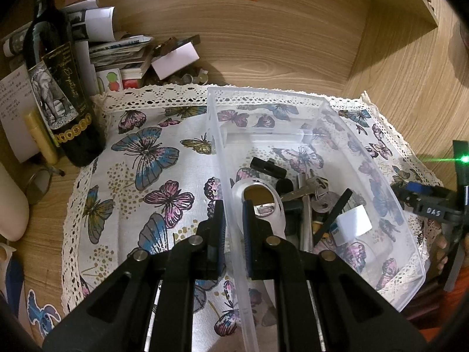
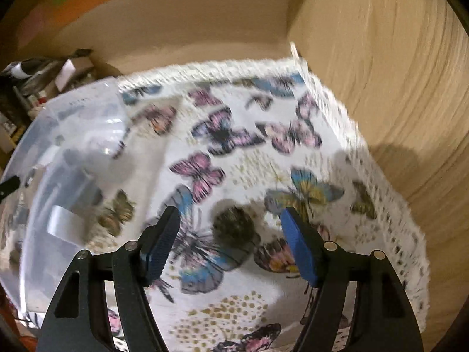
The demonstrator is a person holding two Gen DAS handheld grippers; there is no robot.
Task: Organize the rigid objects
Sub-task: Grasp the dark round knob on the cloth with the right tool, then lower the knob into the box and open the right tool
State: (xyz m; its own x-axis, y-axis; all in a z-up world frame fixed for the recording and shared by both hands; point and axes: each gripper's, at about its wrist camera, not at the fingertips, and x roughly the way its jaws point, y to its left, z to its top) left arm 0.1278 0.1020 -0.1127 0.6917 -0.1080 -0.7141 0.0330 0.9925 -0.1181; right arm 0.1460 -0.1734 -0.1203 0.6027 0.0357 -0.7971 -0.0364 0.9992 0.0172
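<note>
Clear box [image 1: 307,123] wall between left gripper [image 1: 233,226] fingers.

My left wrist cam looks steeply down, close in, along its fingers at the clear bin's [image 1: 218,146] near wall, facing the wooden back panel [image 1: 263,41]. My right wrist cam sits just right of the bin [image 2: 58,152], also angled down and blurred. Both views share the bin and the butterfly cloth [image 1: 140,158] [image 2: 234,152].
</note>
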